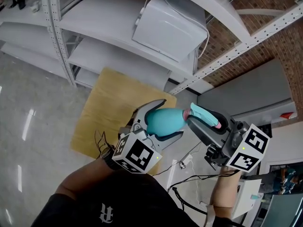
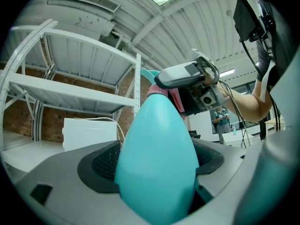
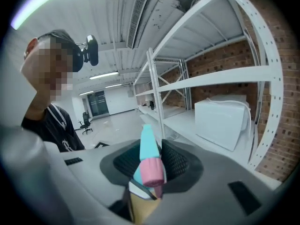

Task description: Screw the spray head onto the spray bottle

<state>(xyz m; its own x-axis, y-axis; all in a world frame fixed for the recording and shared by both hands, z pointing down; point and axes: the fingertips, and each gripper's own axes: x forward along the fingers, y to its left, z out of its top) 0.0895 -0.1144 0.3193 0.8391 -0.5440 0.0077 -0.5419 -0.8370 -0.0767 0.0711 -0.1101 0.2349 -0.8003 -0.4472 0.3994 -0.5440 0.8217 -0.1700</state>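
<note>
The teal spray bottle lies level in mid-air, neck to the right, with my left gripper shut on its body. In the left gripper view the bottle fills the gap between both pads. The spray head, teal with a pink collar, meets the bottle's neck and sits in my right gripper. In the right gripper view the spray head stands between the pads, which close on it. The left gripper view shows the right gripper just beyond the bottle's top.
A white shelving rack stands ahead with a white box and its cord on a shelf. A wooden board lies on the glossy floor below. Cables trail near my arms. The person shows behind the right gripper.
</note>
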